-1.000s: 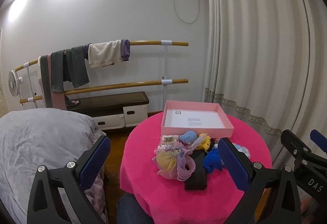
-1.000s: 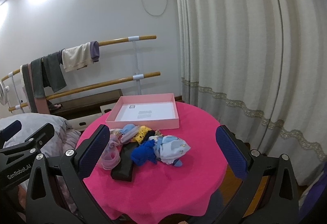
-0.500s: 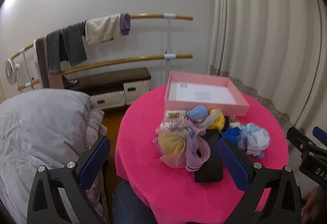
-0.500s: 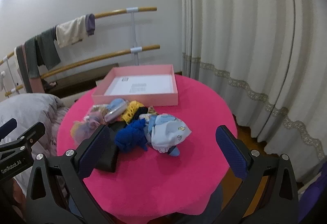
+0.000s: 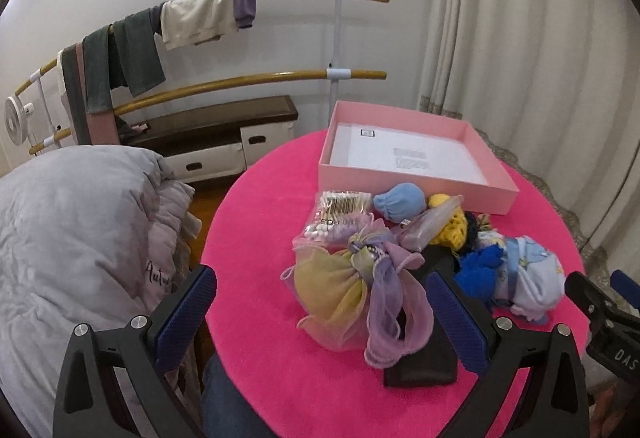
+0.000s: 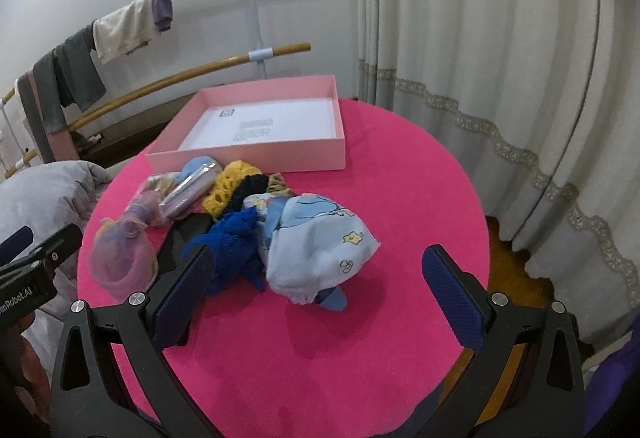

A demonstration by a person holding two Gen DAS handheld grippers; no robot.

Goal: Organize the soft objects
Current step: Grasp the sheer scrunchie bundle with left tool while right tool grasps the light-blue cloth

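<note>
A heap of soft things lies on the round pink table [image 5: 272,222]: a yellow and lilac organza scrunchie [image 5: 356,290], a small light-blue sock [image 5: 398,203], a yellow crochet piece [image 5: 452,228], a royal-blue cloth [image 6: 232,238] and a pale-blue printed cloth [image 6: 316,242]. A shallow pink box [image 5: 416,182] stands empty behind them; it also shows in the right wrist view [image 6: 256,154]. My left gripper [image 5: 322,318] is open, just in front of the scrunchie. My right gripper [image 6: 320,290] is open, above the printed cloth's near edge.
A bag of cotton swabs [image 5: 338,220], a clear tube [image 6: 192,190] and a black flat item [image 5: 424,362] lie among the heap. A grey duvet [image 5: 68,230] is at the left. Curtains [image 6: 480,58] hang at the right. A rail with towels [image 5: 192,18] stands behind.
Both grippers have moved forward and tilted down toward the table, so the heap looks larger and closer. Both stay open. Nothing on the table has moved.
</note>
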